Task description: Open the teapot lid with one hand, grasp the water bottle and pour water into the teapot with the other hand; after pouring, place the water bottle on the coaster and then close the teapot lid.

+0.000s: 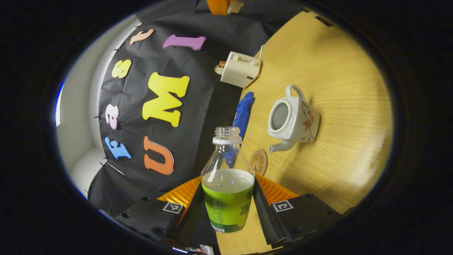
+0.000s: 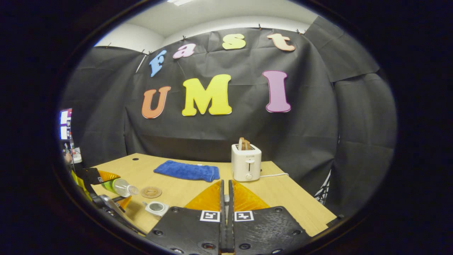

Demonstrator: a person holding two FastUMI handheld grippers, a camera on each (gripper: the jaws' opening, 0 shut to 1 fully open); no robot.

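The left gripper (image 1: 228, 209) pinches the tilted bottle (image 1: 228, 184); the right gripper (image 2: 225, 216) is pressed together. Water may miss the lidless teapot (image 1: 293, 120), wetting the worktop (image 1: 336, 71).

Ahead of me a light wooden table (image 2: 198, 193) stands against the black cloth wall (image 2: 311, 134). Above the cloth I see a pale ceiling (image 2: 212, 16) with a bright lamp (image 2: 178, 2).

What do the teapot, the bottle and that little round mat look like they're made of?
Teapot: probably glazed ceramic, glossy white with a painted red blossom sprig.
Bottle: looks like clear thin plastic, see-through above a green printed wrap, held by the left tongs.
Round mat: perhaps wood or cork, matt tan with a dark printed motif; too small to be sure.
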